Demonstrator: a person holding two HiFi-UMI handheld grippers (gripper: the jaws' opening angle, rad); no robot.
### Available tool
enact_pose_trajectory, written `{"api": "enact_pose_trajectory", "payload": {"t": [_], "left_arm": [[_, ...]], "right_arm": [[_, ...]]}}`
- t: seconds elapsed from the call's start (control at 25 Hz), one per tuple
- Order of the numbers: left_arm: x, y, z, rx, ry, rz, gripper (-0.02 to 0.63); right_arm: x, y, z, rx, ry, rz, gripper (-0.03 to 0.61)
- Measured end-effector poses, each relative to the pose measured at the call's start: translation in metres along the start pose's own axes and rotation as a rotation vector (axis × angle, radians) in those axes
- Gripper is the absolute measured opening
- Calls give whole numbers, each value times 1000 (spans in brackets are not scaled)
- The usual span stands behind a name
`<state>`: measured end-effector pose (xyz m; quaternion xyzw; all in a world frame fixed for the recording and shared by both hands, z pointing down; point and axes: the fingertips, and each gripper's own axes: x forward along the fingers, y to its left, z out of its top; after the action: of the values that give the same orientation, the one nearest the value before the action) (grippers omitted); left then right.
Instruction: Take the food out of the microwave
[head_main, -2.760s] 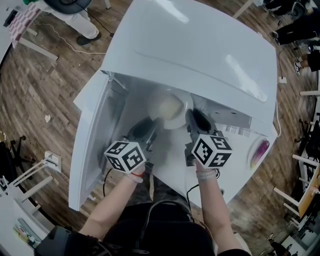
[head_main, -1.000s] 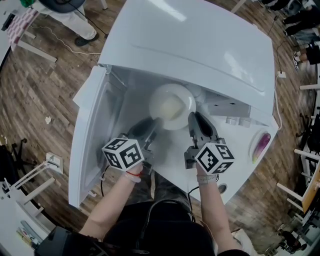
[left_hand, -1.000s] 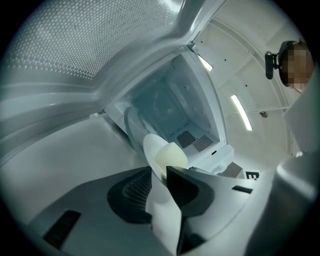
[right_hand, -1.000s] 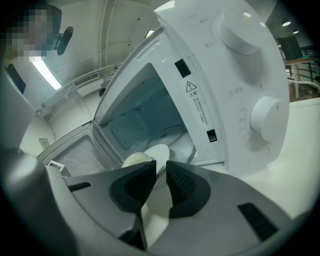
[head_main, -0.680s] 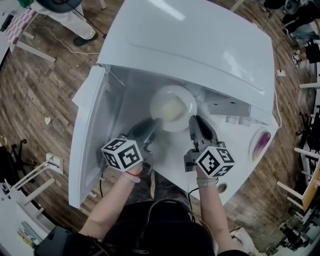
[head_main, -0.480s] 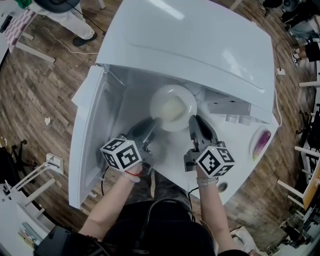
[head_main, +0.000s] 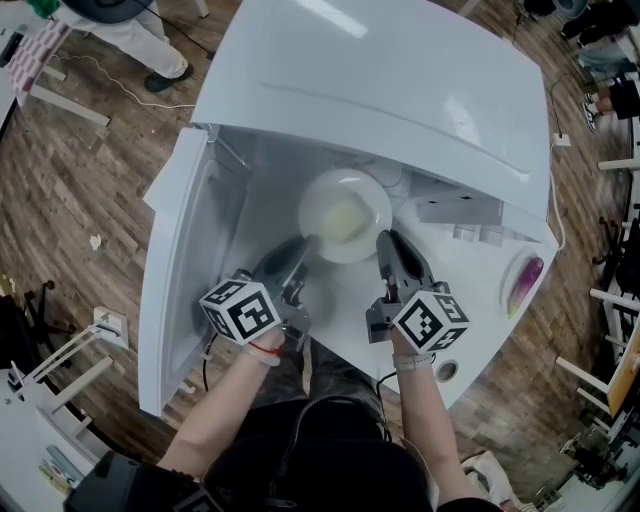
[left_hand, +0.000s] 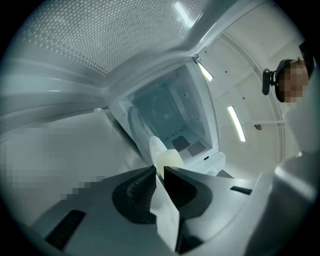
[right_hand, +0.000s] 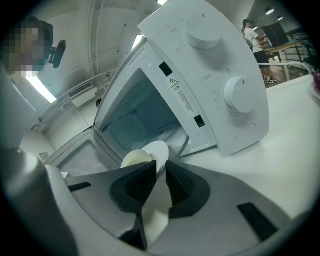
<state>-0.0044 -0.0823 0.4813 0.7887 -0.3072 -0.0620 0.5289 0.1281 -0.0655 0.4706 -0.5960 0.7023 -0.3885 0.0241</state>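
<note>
Plate with food at the microwave mouth; left gripper, jaws just closing, pinches the rim at 8 o'clock, right gripper nips it at 4; best keep the plate level and draw both evenly toward 6.

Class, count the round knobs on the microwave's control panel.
2. The upper knob sits high on the control panel; the lower knob is below it, to the right. None seems hidden.
</note>
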Motion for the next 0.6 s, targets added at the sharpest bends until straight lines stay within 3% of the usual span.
{"api": "enact_pose_trajectory", "payload": {"t": [0.44, 0.6], "left_arm": [[-7, -5, 2, -15, -19, -34, 43], [-10, -5, 1, -67, -26, -50, 35]], "right_arm": [[-4, 3, -5, 18, 2, 5, 69], [-6, 5, -6, 29, -5, 8, 69]]}}
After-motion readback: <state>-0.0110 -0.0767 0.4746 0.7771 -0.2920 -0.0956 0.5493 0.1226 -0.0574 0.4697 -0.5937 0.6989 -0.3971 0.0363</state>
